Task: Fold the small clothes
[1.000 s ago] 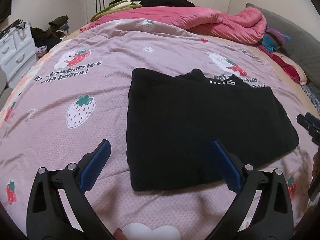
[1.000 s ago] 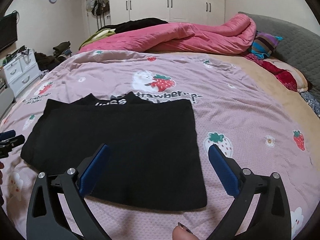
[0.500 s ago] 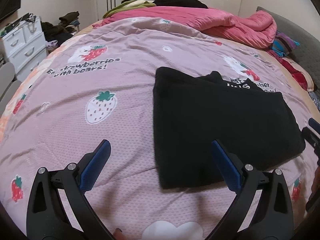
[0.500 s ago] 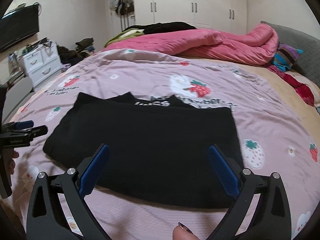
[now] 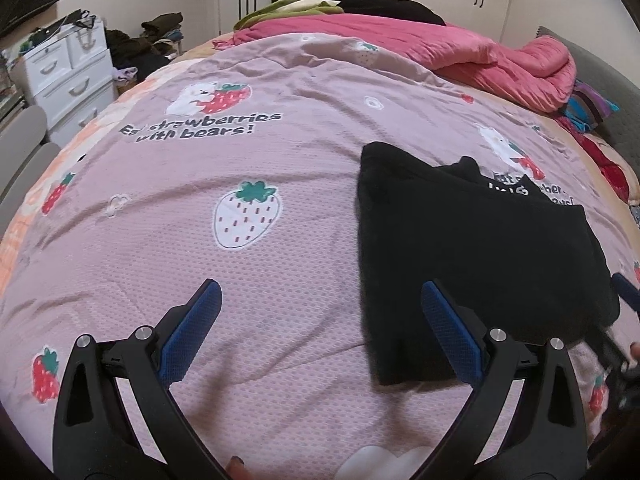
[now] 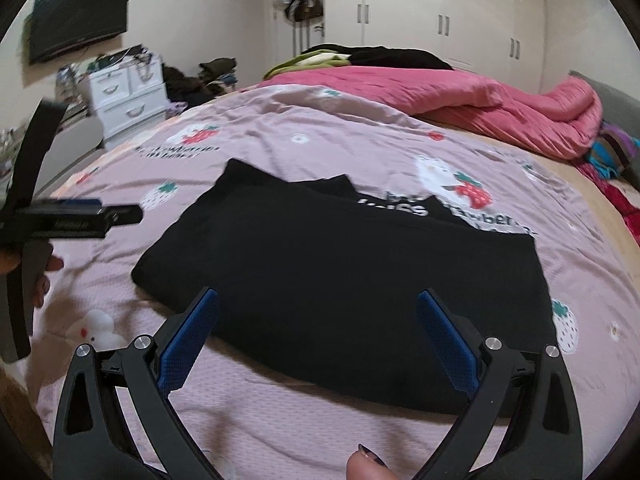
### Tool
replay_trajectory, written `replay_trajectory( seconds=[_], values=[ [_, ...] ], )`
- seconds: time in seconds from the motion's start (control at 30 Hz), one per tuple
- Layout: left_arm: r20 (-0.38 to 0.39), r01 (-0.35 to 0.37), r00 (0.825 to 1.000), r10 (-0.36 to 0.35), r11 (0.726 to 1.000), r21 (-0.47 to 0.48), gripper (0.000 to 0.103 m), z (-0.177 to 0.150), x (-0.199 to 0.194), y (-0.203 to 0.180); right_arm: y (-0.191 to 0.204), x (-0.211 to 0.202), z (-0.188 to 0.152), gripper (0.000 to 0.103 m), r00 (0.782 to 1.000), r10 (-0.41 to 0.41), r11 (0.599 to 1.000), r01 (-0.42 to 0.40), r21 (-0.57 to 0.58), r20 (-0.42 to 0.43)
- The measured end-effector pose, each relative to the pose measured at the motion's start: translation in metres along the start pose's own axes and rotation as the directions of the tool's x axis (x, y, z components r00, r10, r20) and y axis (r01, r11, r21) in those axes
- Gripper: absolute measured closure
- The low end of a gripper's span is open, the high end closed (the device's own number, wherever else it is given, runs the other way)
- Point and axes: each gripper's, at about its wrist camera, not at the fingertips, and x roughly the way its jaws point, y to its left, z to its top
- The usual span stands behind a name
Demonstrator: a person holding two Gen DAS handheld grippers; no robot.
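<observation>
The black garment (image 6: 340, 280) lies flat on the bed (image 5: 160, 260), already folded into a rough rectangle with a strip of white lettering showing along its far edge. In the left wrist view it occupies the right half of the frame; in the right wrist view it fills the centre. The left gripper (image 5: 318, 328) hangs above bare bedspread at the lower centre of its frame, jaws spread wide and holding nothing; its right-hand finger overlaps the near left corner of the garment in the picture, but contact cannot be confirmed. The right gripper (image 6: 318, 332) is likewise wide open and empty, positioned over the near edge of the garment, with the cloth visible between its fingers. In the right wrist view the left gripper also appears at the left edge of the frame, apart from the cloth. Judged from this layout, the step in hand is a pause between folds, with neither gripper engaged. The next move calls for each gripper to descend onto an edge or corner of the garment, close on all layers together, and carry that edge across for a further fold. A pink quilt (image 6: 460, 96) lies bunched at the upper right, well apart.
</observation>
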Motion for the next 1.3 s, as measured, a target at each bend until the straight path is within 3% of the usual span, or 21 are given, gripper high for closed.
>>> replay_trajectory(
  seconds=[0.4, 0.7, 1.13, 1.3],
  values=[
    [-0.014, -0.024, 1.0, 0.024, 0.999, -0.021, 0.01, 0.003, 0.009, 0.009, 0.062, 0.023, -0.007, 0.004, 0.997, 0.062, 0.988, -0.068, -0.136, -0.048],
    [-0.049, -0.045, 0.998, 0.043, 0.998, -0.035, 0.01, 0.01, 0.031, 0.012, 0.095, 0.05, -0.017, 0.005, 0.996, 0.005, 0.958, -0.031, -0.285, -0.092],
    [-0.088, -0.07, 0.994, 0.064, 0.995, -0.068, 0.009, 0.027, 0.063, 0.017, 0.108, 0.083, -0.015, 0.004, 0.99, -0.107, 0.919, 0.062, -0.39, -0.095],
    [-0.105, -0.067, 0.993, 0.057, 0.993, -0.097, 0.01, 0.031, 0.073, 0.02, 0.109, 0.095, -0.01, 0.004, 0.99, -0.115, 0.913, 0.07, -0.402, -0.087]
  ],
)
